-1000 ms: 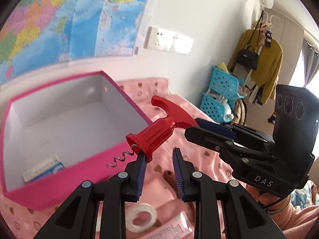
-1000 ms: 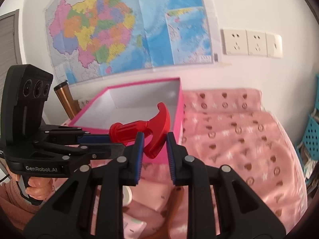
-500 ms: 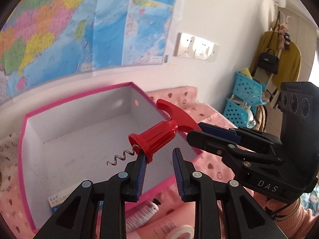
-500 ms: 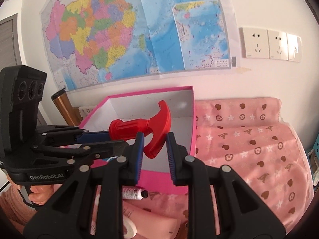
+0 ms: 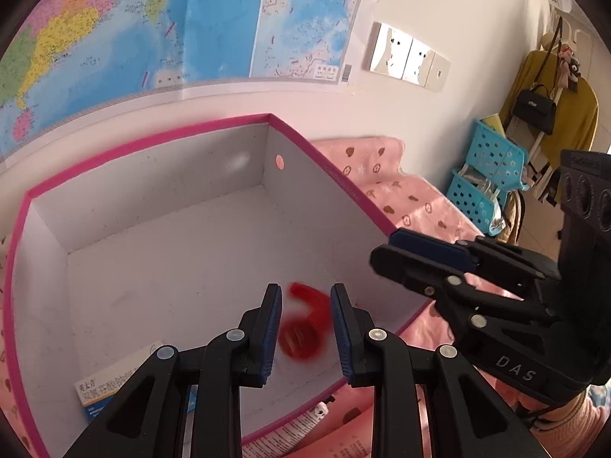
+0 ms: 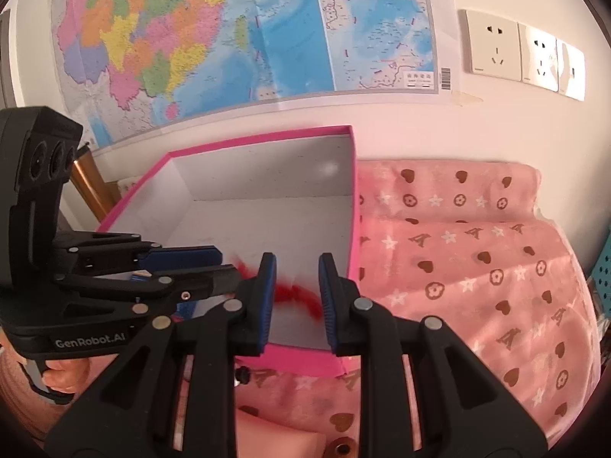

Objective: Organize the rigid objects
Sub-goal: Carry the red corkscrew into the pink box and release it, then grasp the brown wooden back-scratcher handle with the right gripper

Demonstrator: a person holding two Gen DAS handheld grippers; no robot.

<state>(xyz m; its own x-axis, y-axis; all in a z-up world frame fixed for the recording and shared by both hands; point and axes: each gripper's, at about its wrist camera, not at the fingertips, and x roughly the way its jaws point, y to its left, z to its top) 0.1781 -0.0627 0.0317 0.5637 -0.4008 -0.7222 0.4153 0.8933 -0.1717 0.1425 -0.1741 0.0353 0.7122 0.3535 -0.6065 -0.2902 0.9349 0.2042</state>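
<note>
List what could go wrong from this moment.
1. The red corkscrew is a motion-blurred smear inside the pink box, held by neither tool; it may bounce, or its metal screw could scratch the floor.
2. It could land against the medicine carton and dent it.
3. The left tool and right tool hang close together over the box and might knock its wall.

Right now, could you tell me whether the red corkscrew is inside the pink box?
Inside: the corkscrew shows blurred against the box's white floor, below both open grippers.
</note>
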